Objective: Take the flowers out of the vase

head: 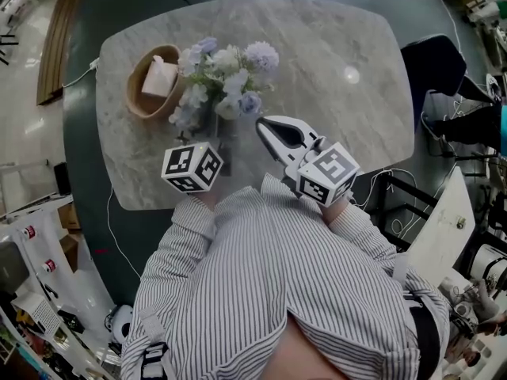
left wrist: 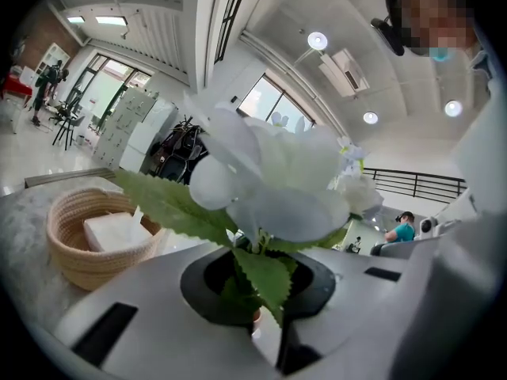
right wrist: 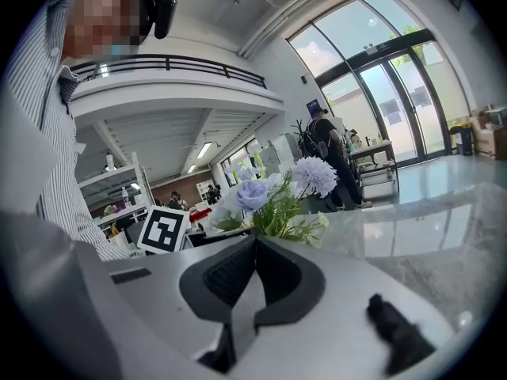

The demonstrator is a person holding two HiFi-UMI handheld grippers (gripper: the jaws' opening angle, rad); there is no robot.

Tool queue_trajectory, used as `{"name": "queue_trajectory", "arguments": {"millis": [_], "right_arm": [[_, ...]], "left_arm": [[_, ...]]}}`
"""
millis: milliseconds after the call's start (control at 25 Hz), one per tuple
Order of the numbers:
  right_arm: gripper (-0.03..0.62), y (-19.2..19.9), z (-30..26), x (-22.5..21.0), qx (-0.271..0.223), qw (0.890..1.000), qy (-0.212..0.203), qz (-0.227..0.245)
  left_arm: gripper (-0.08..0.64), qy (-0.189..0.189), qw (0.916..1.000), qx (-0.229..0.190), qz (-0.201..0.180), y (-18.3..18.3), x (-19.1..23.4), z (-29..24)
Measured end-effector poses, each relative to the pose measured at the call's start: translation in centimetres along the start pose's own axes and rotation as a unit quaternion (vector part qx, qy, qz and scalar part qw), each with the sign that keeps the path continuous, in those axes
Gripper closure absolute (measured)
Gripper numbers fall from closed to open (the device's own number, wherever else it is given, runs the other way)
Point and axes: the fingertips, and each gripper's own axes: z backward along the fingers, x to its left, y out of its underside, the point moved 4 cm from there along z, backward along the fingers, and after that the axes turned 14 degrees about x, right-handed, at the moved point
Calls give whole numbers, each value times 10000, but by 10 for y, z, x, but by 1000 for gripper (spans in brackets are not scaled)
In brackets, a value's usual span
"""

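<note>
At the near edge of the marble worktop, towards its left end, the flowers are standing in the vase, a bunch of pale blue, lilac and white blooms with green leaves. The vase itself is mostly hiding beneath the blooms, so little of it is showing.

The left tongs are reaching in level at the foot of the bunch from the near side. Their jaws are standing almost together, and the green stems and a toothed leaf are sitting in the dark rounded hollow between them, so the tongs are closing round the flowers low on the stems. White petals are filling most of the left gripper view just above the jaws.

The right tongs are hovering over the worktop just beside the bunch on its right, apart from it and pointing towards it. Their jaws are meeting tip to tip and are holding nothing; in the right gripper view the flowers are showing beyond the closed tips.

Nearer the far left corner of the worktop, just beside the blooms, a woven basket is sitting with a white tissue pack inside it. The person's arms, in a striped shirt, are stretching over the near edge.
</note>
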Motion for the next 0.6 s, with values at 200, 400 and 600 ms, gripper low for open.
{"name": "queue_trajectory", "arguments": {"millis": [200, 400, 600], "right_arm": [[577, -4, 3, 2, -75, 9999, -32, 68], [577, -4, 7, 9, -144, 9998, -87, 123], [577, -5, 9, 11, -214, 9994, -171, 192]], "left_arm": [[508, 14, 10000, 3, 88, -10, -6, 5], [508, -31, 9998, -46, 195, -21, -13, 19], [508, 66, 9998, -168, 97, -37, -30, 25]]}}
